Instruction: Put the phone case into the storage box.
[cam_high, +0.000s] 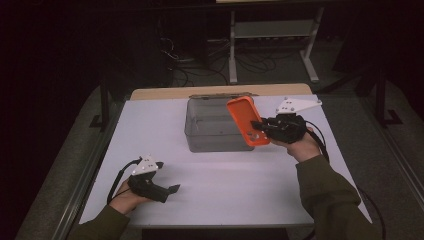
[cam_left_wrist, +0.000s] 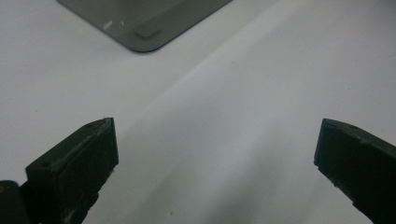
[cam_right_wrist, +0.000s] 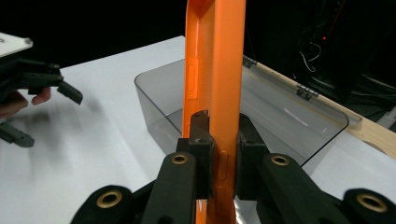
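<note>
High view: right gripper (cam_high: 259, 125) raised at the bin's (cam_high: 210, 131) right edge, jaws clamped on an orange phone case (cam_high: 247, 121), tilted, overlapping the bin's right rim. Clear grey bin at mid table (cam_high: 220, 180), lid open behind. Left gripper (cam_high: 172, 190) low at the near left, well apart from the bin, held in a hand (cam_high: 125, 200).

Right gripper view: case (cam_right_wrist: 215, 84) upright, edge-on, pinched between both jaws above the bin (cam_right_wrist: 299, 126).

Left gripper view: jaws wide apart over bare table (cam_left_wrist: 224, 116), nothing between them; bin corner (cam_left_wrist: 144, 23) at top.
</note>
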